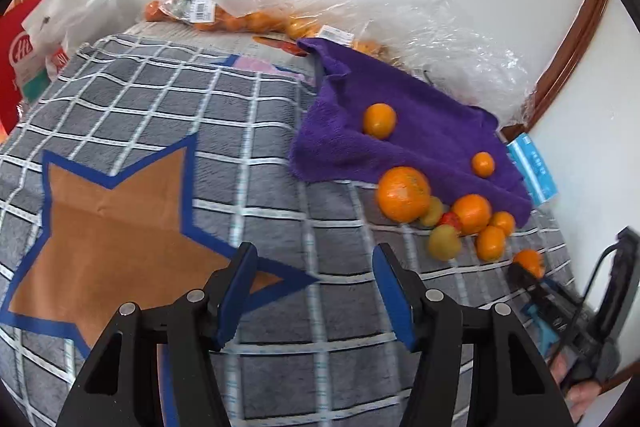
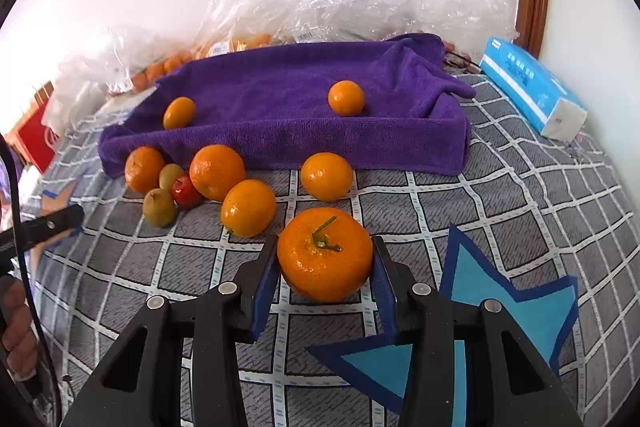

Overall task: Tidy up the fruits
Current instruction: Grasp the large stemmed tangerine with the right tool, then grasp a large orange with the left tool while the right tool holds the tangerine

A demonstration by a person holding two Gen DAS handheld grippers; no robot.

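Tangerine (image 2: 325, 254) w/ green stem pinched between pads of right gripper (image 2: 326, 263), low over checked cloth (image 2: 520, 195), just beside blue star patch (image 2: 504, 291), prob. its sorting spot. Left gripper (image 1: 314, 287) roughly half open, holding nothing, parked over orange star patch (image 1: 108, 239), likely awaiting its turn. Rest of fruit (image 2: 224, 183) bunched against purple towel (image 2: 280, 99), two pcs on top.

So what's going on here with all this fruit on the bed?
A person is sorting fruit with two handheld grippers. The right gripper is shut on a stemmed orange on the checked blanket. The left gripper is open with nothing between its fingers, over the orange star. Two small oranges sit on the purple towel; more fruit lies in front of it.
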